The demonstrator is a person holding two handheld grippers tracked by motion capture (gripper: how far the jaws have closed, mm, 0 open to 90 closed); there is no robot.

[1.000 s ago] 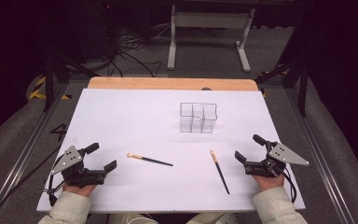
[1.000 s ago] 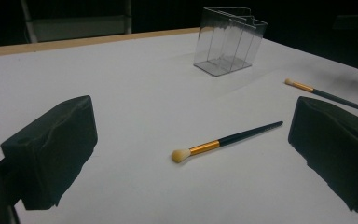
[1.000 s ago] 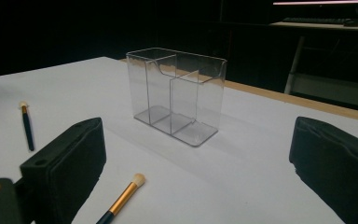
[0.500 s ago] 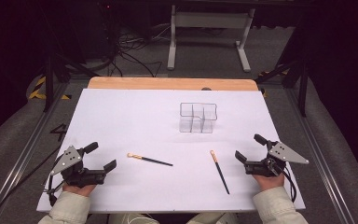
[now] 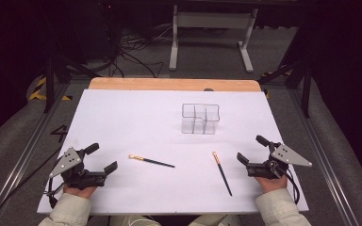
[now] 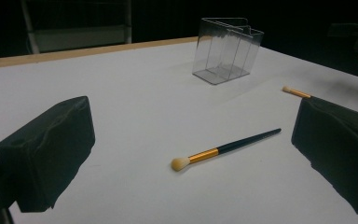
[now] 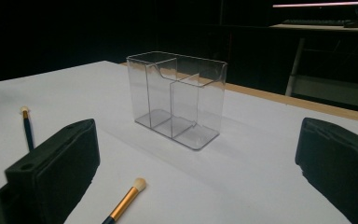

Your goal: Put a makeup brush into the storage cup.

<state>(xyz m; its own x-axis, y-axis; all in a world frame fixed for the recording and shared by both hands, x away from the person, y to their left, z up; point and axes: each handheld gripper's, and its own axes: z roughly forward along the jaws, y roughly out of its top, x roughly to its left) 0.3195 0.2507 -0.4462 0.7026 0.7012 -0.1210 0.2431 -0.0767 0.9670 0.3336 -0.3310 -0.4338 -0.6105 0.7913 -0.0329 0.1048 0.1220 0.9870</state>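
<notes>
The white table (image 5: 136,117) holds a clear organizer (image 5: 200,118) up around 12 o'clock. Left gripper (image 5: 104,159) sits at 8 o'clock, right gripper (image 5: 250,149) at 4, both wide open and holding nothing. Two brushes lie between them: left brush (image 5: 151,161) and right brush (image 5: 222,173).

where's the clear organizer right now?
In the high view the clear organizer stands upright on the white table, right of centre toward the far edge, beyond both makeup brushes, empty.
</notes>
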